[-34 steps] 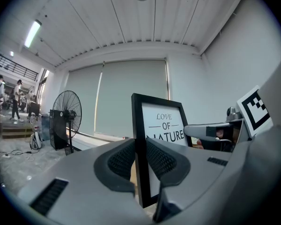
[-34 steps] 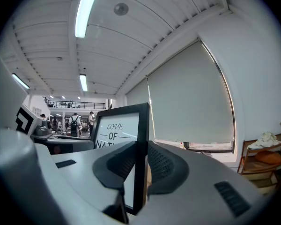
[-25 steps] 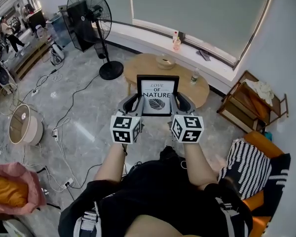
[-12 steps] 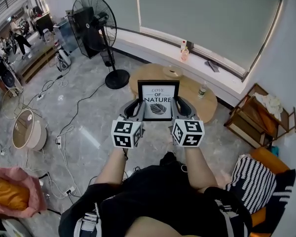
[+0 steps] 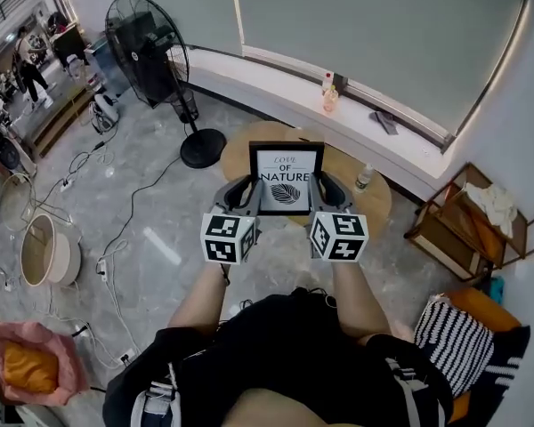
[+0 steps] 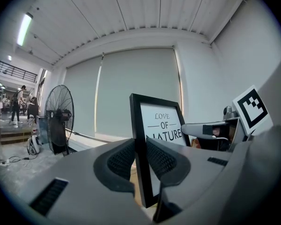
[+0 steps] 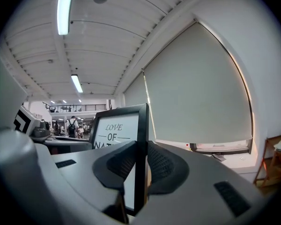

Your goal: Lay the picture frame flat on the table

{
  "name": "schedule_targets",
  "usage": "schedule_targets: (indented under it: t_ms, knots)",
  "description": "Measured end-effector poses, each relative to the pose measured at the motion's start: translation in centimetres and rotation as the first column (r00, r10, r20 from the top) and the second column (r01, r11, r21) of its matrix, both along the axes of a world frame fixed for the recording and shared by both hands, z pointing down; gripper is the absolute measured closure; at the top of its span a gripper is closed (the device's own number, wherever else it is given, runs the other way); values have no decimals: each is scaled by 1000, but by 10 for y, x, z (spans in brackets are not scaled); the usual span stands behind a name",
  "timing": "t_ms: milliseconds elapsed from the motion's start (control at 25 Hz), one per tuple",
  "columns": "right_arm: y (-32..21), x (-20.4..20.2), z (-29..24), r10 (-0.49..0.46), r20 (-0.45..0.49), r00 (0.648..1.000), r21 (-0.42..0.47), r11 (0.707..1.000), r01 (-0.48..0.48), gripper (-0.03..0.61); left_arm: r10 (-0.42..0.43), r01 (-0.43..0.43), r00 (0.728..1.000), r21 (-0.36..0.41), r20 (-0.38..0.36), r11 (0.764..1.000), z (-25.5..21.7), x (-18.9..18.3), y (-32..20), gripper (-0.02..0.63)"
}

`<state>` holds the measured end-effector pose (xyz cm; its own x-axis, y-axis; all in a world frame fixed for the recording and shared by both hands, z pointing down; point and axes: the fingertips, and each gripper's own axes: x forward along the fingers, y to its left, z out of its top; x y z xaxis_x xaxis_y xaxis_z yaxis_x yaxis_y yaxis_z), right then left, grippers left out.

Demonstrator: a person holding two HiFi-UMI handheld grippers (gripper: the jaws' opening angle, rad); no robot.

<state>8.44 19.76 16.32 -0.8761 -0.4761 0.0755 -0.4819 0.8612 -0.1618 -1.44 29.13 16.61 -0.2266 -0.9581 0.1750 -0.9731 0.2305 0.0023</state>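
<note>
The person is wearing a black short-sleeved top (image 5: pixel 289 341) with grey webbing straps (image 5: pixel 156 403) and pale buckles running over it. The left gripper (image 5: pixel 247 190) and the right gripper (image 5: pixel 319 189) are showing smooth grey moulded shells with dark slots. Black ribbed pads (image 6: pixel 123 159) are lining the jaws, and each gripper is carrying a white cube (image 5: pixel 227 237) printed with black square markers.
</note>
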Motion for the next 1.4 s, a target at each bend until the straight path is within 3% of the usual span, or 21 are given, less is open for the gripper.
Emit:
schedule_targets:
  t_ms: [400, 640, 840, 1080, 1400]
  knots:
    - [-165, -54, 9, 10, -31, 999, -48, 999, -11, 489, 24, -25, 999, -48, -29, 999, 9, -57, -168, 523]
    - [-212, -71, 37, 26, -73, 997, -95, 995, -33, 489, 45, -50, 997, -77, -58, 996, 35, -73, -215, 523]
    - [-237, -99, 64, 75, -126, 989, -128, 988, -91, 489, 106, -117, 989, -113, -98, 987, 61, -107, -247, 523]
    - [-264, -143, 87, 169, -168, 971, -175, 964, -198, 489, 230, -251, 962, -146, -145, 957, 84, -160, -285, 522]
    - [-296, -170, 129, 289, -228, 930, -246, 907, -342, 488, 372, -406, 909, -193, -191, 893, 123, -196, -337, 522]
